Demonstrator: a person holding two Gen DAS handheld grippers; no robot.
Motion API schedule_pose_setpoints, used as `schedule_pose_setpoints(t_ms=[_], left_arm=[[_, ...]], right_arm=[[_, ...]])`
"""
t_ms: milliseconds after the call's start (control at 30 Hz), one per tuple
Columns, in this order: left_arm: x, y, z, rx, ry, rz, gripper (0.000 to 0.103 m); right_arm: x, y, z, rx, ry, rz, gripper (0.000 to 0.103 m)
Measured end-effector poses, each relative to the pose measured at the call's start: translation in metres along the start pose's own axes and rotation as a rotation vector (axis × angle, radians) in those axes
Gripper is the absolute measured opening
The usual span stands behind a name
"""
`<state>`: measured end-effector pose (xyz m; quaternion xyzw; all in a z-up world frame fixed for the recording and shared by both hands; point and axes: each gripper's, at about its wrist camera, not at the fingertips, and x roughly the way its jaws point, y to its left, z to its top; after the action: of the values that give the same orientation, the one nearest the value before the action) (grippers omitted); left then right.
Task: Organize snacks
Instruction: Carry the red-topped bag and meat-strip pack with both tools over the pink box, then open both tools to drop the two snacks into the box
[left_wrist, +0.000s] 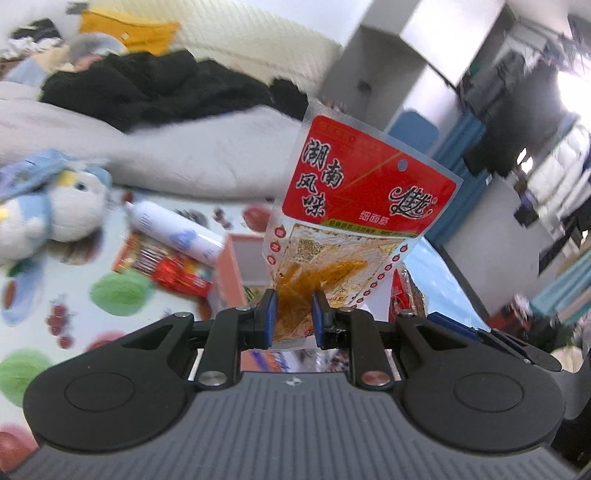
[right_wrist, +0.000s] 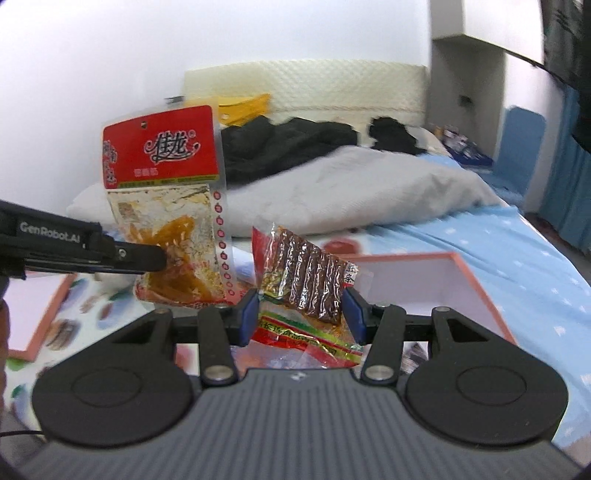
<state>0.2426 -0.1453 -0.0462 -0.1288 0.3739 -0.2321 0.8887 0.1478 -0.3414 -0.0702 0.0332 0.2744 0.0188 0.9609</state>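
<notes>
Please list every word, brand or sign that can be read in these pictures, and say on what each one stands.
"湖南风味": large characters on the red-topped snack packet in the left gripper.
"GenRobot.AI": side of the left gripper, right wrist view.
Packet's black script logo and small print: too stylised or blurred.
Brown-strip snack packet in the right gripper: label not legible.

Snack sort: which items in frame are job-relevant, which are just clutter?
Job:
- red-labelled clear pouch of orange strips, in left gripper
- clear packet of brown ridged strips, in right gripper
- pink-rimmed white box
- red snack packets on the sheet

Clutter:
- blue-white plush toy
- white spray can
- black clothing
</notes>
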Motion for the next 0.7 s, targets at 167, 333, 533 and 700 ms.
schedule_pose_setpoints(t_ms=[167, 333, 533, 700], left_arm=[[0.052, -0.025, 0.002, 0.032, 0.107, 0.0, 0.023], [0.099, -0.035, 0.005, 0.047, 0.17, 0.011, 0.023], [0.143, -0.032, -0.001, 0.068, 0.233, 0.062, 0.024], [0.153, -0.028, -0.009, 0.1, 0.265, 0.089, 0.026]], right_arm=[[0.02, -0.045, -0.017, 0.057, 0.044, -0.047, 0.052], [0.043, -0.074, -0.031, 0.074, 0.081, -0.069, 0.052], [0.073, -0.091, -0.041, 0.099, 0.083, -0.054, 0.055], [0.092, -0.095, -0.055, 0.124, 0.106, -0.031, 0.058]])
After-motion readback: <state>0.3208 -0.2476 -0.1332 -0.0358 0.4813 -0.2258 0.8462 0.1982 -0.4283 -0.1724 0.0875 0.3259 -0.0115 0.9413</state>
